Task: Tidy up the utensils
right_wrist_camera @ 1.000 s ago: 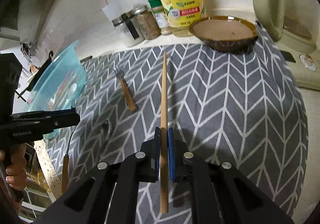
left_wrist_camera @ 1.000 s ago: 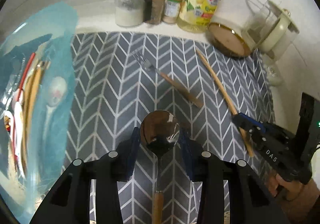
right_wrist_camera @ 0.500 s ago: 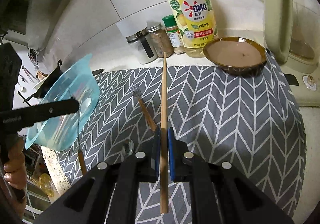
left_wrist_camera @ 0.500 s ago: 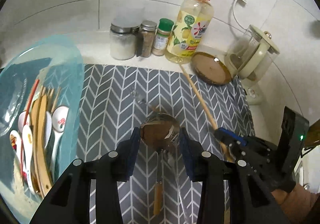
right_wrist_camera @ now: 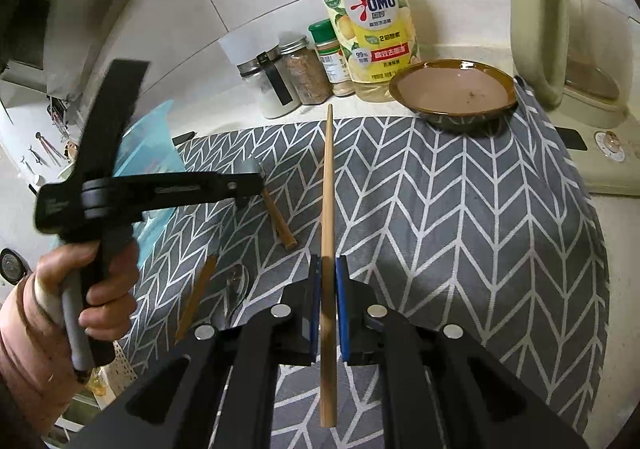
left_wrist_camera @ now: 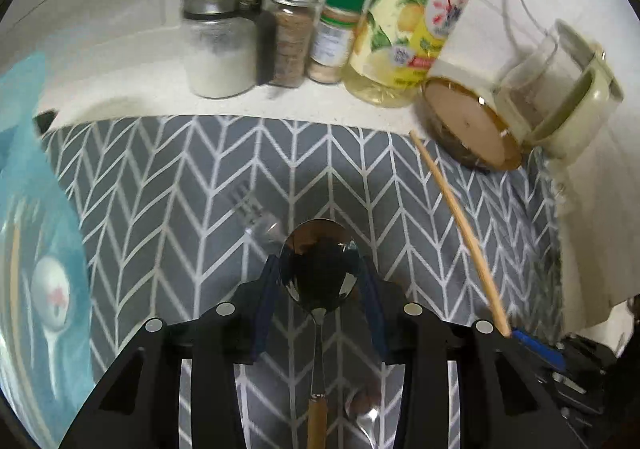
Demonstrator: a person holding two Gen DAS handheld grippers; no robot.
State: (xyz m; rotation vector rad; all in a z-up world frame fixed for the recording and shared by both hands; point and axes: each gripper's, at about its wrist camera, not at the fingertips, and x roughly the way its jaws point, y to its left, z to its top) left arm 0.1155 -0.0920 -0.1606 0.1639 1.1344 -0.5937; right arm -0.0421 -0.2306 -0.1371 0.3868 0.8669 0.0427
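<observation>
My left gripper (left_wrist_camera: pixel 318 281) is shut on a metal spoon (left_wrist_camera: pixel 319 269) with a wooden handle, held above the grey chevron mat (left_wrist_camera: pixel 168 185). My right gripper (right_wrist_camera: pixel 328 269) is shut on a long wooden chopstick (right_wrist_camera: pixel 328 185), lifted off the mat and pointing at the jars; the chopstick also shows in the left wrist view (left_wrist_camera: pixel 460 233). A fork (left_wrist_camera: pixel 256 215) with a wooden handle (right_wrist_camera: pixel 280 225) lies on the mat under the left gripper (right_wrist_camera: pixel 244 185). A blue bowl (left_wrist_camera: pixel 40 249) at the left holds several utensils. Another spoon (right_wrist_camera: pixel 236 281) lies on the mat.
Jars (left_wrist_camera: pixel 218 49), a spice bottle (left_wrist_camera: pixel 334 33) and a dish soap bottle (right_wrist_camera: pixel 366 29) stand along the back wall. A brown dish (right_wrist_camera: pixel 454 93) sits at the mat's far right corner beside a kettle (right_wrist_camera: pixel 560 29).
Both grippers have stayed shut on their utensils. The left gripper with the spoon has moved forward over the fork and closer to the jars. The right gripper has lifted the chopstick a little.
</observation>
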